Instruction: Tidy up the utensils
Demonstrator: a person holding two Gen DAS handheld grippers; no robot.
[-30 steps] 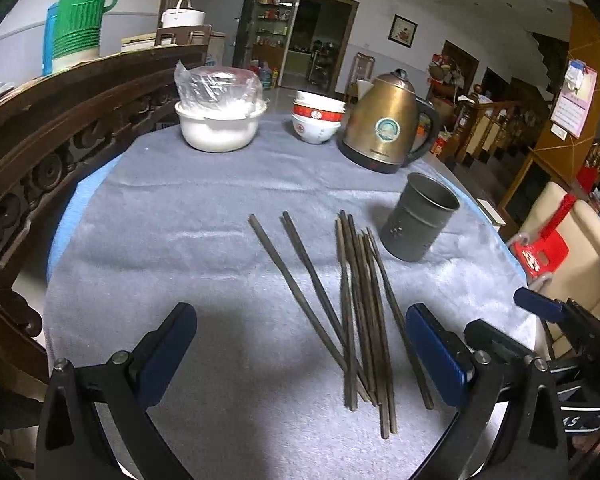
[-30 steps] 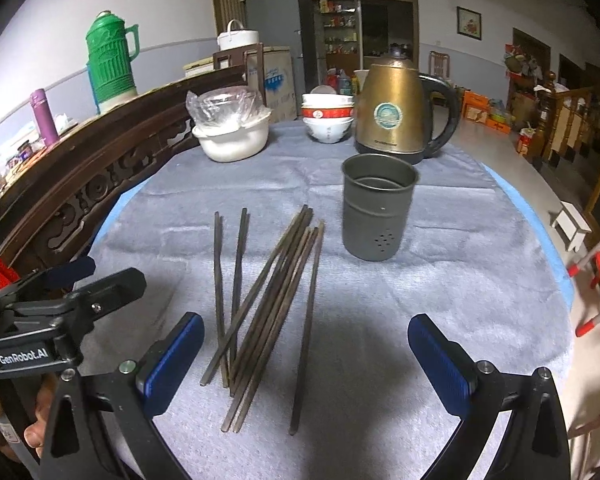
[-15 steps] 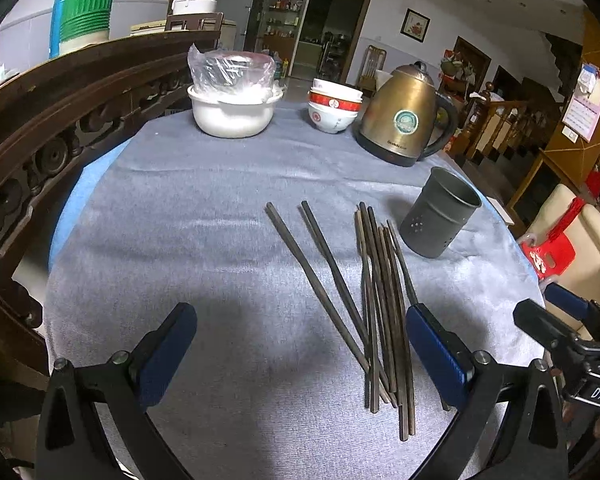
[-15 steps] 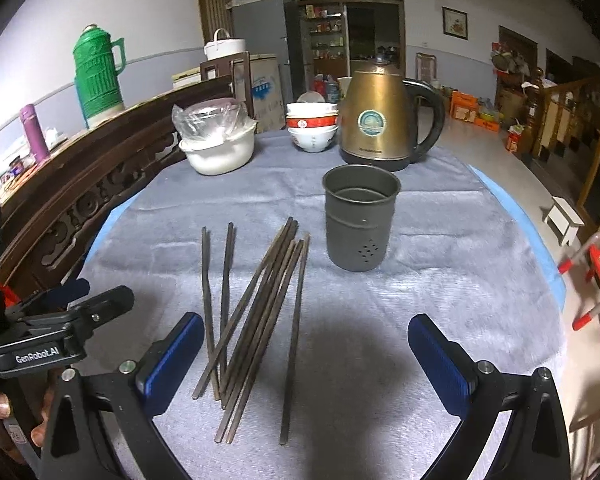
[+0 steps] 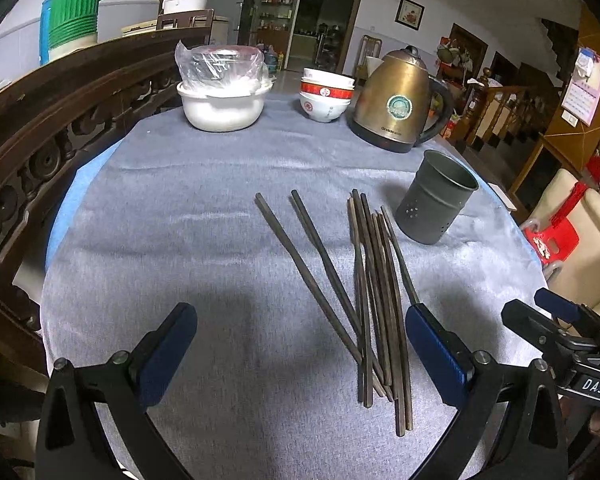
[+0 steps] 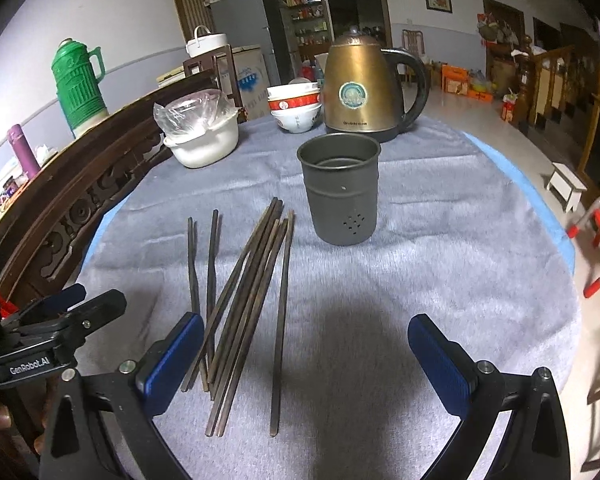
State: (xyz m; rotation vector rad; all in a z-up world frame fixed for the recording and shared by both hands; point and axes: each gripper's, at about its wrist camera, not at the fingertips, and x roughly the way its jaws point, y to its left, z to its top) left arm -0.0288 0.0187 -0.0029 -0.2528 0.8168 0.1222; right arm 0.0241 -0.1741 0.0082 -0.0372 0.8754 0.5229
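Two wrist views of a round bench (image 5: 172, 240) covered with a grey cloth. We hold the left tongs (image 5: 300, 356) low over the near edge, their blue-padded fingers (image 5: 168, 350) spread wide with nothing between them. The right tongs (image 6: 306, 360) are likewise spread wide and pinch nothing; in the left view they appear at the right margin (image 5: 556, 320), and in the right view the left tongs show at the left margin (image 6: 60, 316).

The chopsticks (image 5: 376, 292) lie flat on the cloth in a loose bundle, crossing one another toward their near ends. Two of them (image 5: 300, 256) lie apart to the left and slant to meet the bundle near its near end. In the right view the same bundle (image 6: 248, 296) lies left of centre, its near ends just beside the left finger of the right tongs, and one stick (image 6: 282, 320) lies separately on the bundle's right side.

The grey metal cup (image 6: 342, 188) stands upright just beyond the far ends of the chopsticks, to their right, with small holes in its wall. It looks empty.

Behind it stand a brass-coloured kettle (image 6: 360, 88), a stack of bowls (image 6: 296, 108) and a white pot (image 6: 204, 140) covered with clear plastic. A green flask (image 6: 78, 80) stands beyond the carved wooden rail (image 5: 44, 120).
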